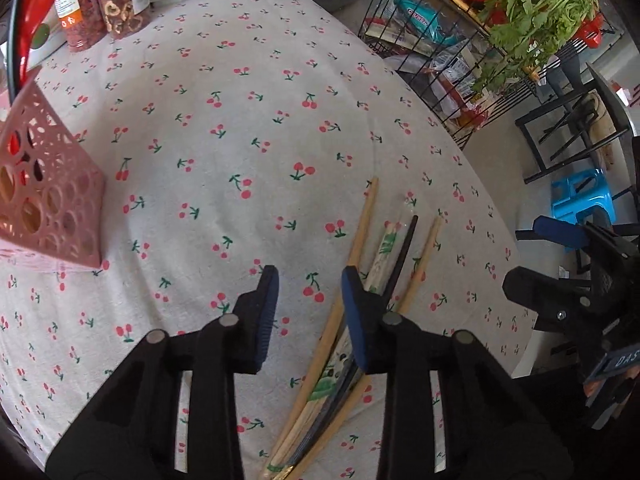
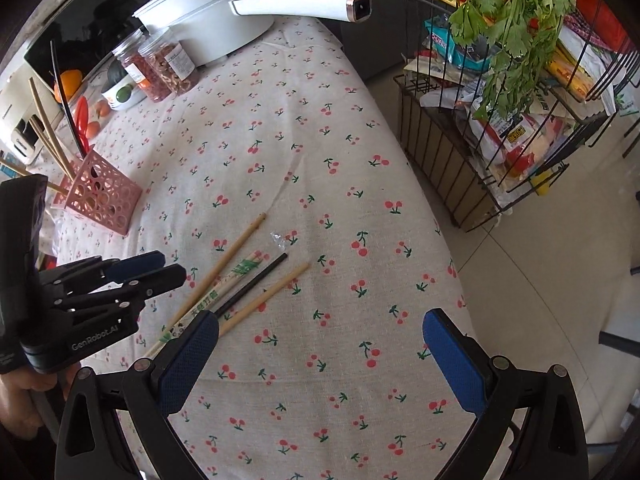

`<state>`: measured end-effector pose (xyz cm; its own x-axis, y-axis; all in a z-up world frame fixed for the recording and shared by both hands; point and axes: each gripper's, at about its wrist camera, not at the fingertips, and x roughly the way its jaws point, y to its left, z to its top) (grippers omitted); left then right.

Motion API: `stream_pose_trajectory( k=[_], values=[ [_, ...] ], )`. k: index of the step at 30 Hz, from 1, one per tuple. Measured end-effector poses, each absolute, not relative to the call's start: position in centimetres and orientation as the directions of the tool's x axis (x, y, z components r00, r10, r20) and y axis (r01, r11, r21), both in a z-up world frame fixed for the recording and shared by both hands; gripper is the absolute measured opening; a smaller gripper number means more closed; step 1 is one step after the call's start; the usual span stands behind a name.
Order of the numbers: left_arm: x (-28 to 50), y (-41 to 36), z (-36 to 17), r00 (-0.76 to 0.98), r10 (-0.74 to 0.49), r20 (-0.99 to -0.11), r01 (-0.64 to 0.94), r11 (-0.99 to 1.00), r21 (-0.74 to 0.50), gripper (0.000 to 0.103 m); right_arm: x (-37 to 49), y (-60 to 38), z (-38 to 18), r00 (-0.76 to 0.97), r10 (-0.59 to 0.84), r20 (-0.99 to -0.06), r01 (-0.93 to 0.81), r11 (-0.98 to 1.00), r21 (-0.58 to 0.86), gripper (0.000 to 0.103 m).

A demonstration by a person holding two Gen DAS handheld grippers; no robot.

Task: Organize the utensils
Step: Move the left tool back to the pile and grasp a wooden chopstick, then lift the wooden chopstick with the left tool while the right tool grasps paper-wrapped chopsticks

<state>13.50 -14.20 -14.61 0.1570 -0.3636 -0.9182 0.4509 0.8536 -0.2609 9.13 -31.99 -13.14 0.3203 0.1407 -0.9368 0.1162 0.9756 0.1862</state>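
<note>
Both grippers hover open beside loose chopsticks (image 2: 240,280), holding nothing.

Open cloth (image 2: 320,168) between chopsticks (image 2: 240,280) and pink holder (image 2: 105,200); jars (image 2: 168,66) and pot (image 2: 208,12) crowding the far end.

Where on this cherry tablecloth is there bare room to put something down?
Widest bare stretch: mid-tablecloth, between the pink holder, the jars and the loose chopsticks. Also bare between the chopsticks and the table edge by the wire rack. Crowded at the far corner by the white pot.
</note>
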Motion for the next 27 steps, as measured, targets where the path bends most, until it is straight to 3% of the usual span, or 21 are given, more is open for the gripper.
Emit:
stream_pose_trajectory(
  k=[5, 12, 14, 27],
  values=[
    [13.5, -16.0, -15.3, 0.116, -0.357, -0.927, 0.487, 0.834, -0.26, 0.023, 9.3, -31.9, -13.4, 0.298, 0.167, -0.94, 0.106, 0.973, 0.206, 0.103],
    [13.5, -17.4, -14.9, 0.131, -0.29, -0.948, 0.538, 0.824, -0.178, 0.022, 9.6, -32.1, -13.6, 0.283, 0.181, -0.942, 0.112, 0.969, 0.22, 0.103],
    [13.5, -17.7, -15.0, 0.155, -0.258, -0.954, 0.548, 0.826, -0.134, 0.008, 9.7, -32.2, -13.8, 0.28, 0.178, -0.943, 0.118, 0.969, 0.218, 0.103],
    [11.5, -10.5, -11.3, 0.264, -0.28, -0.923, 0.48, 0.868, -0.126, 0.007, 11.3, -31.2, -16.0, 0.209, 0.178, -0.961, 0.152, 0.965, 0.212, 0.103]
  ],
)
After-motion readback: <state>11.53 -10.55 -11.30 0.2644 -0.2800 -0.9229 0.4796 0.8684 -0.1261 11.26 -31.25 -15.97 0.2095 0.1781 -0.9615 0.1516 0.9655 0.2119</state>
